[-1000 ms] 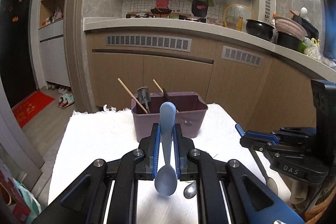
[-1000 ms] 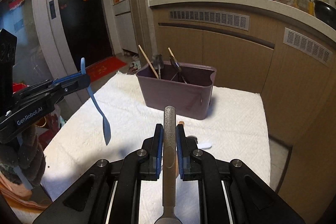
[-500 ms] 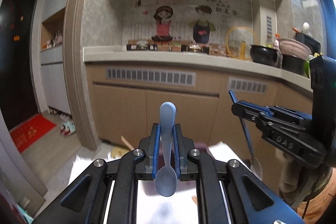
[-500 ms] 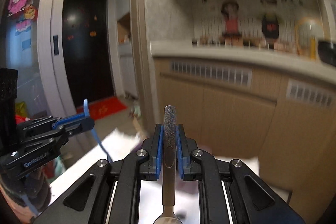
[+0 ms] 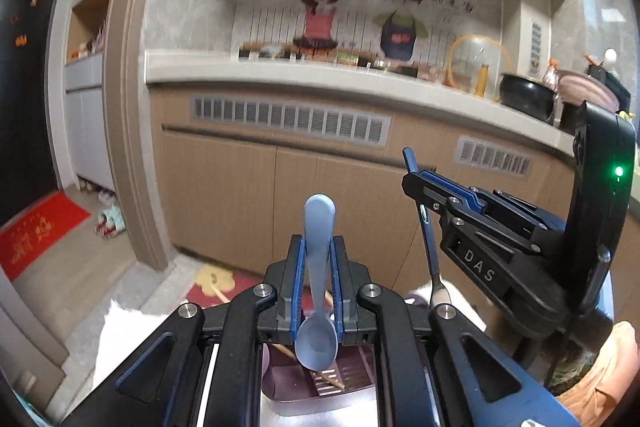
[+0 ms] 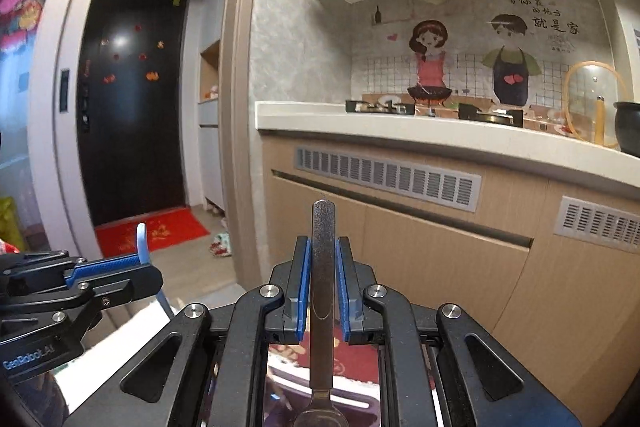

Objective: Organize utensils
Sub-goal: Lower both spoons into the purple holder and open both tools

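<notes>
Kitchen cabinets (image 5: 240, 195) fill my view beyond the purple bin (image 5: 320, 387); left claw (image 5: 318, 291) grips a blue spoon (image 5: 318, 267), right claw (image 6: 322, 291) a metal spoon (image 6: 323, 267).

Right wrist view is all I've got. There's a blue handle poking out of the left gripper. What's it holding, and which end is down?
Observer: A light blue plastic spoon. The left gripper is shut on its handle, with the bowl end down.
Operator: Is the bin under it?
Observer: Yes. In the left wrist view the purple bin sits right below the spoon's bowl, and a wooden chopstick lies inside.
Operator: How does my metal spoon look from there?
Observer: The right gripper holds the metal spoon hanging bowl down, to the right of the blue one. I can't tell whether it's over the bin.
</notes>
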Motion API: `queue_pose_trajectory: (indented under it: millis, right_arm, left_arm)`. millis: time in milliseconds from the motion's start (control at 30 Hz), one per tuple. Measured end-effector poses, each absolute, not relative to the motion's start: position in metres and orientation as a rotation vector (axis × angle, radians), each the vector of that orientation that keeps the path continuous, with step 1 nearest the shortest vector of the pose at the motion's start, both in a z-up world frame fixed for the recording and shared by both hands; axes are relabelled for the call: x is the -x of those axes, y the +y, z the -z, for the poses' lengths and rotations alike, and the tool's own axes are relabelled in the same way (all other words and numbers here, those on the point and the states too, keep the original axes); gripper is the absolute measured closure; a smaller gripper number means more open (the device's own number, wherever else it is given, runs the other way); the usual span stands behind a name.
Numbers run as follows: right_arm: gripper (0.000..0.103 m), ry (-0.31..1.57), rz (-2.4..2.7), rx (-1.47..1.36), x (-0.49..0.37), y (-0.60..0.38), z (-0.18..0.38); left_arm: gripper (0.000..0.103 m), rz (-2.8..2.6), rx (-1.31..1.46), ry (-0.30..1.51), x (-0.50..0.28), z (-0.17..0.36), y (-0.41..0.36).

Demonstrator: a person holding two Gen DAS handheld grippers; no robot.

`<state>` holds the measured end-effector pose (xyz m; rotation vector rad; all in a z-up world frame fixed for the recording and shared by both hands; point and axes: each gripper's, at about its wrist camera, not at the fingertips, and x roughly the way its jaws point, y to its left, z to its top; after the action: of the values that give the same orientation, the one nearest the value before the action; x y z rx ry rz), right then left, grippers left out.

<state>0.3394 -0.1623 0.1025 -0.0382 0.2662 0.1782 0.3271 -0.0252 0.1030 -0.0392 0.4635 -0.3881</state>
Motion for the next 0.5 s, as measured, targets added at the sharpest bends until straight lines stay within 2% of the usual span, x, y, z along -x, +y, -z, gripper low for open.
queue_pose_trajectory:
  millis: [300, 500]
  right_arm:
    - [0.09, 0.411, -0.183, 0.016, -0.362, -0.173, -0.038]
    - [0.089, 0.508, -0.209, 0.009, -0.35, -0.182, -0.023]
  left_arm:
    - [0.093, 0.38, 0.061, 0.582, -0.348, -0.053, -0.024]
    - [0.09, 0.374, 0.074, 0.624, -0.344, -0.044, -0.019]
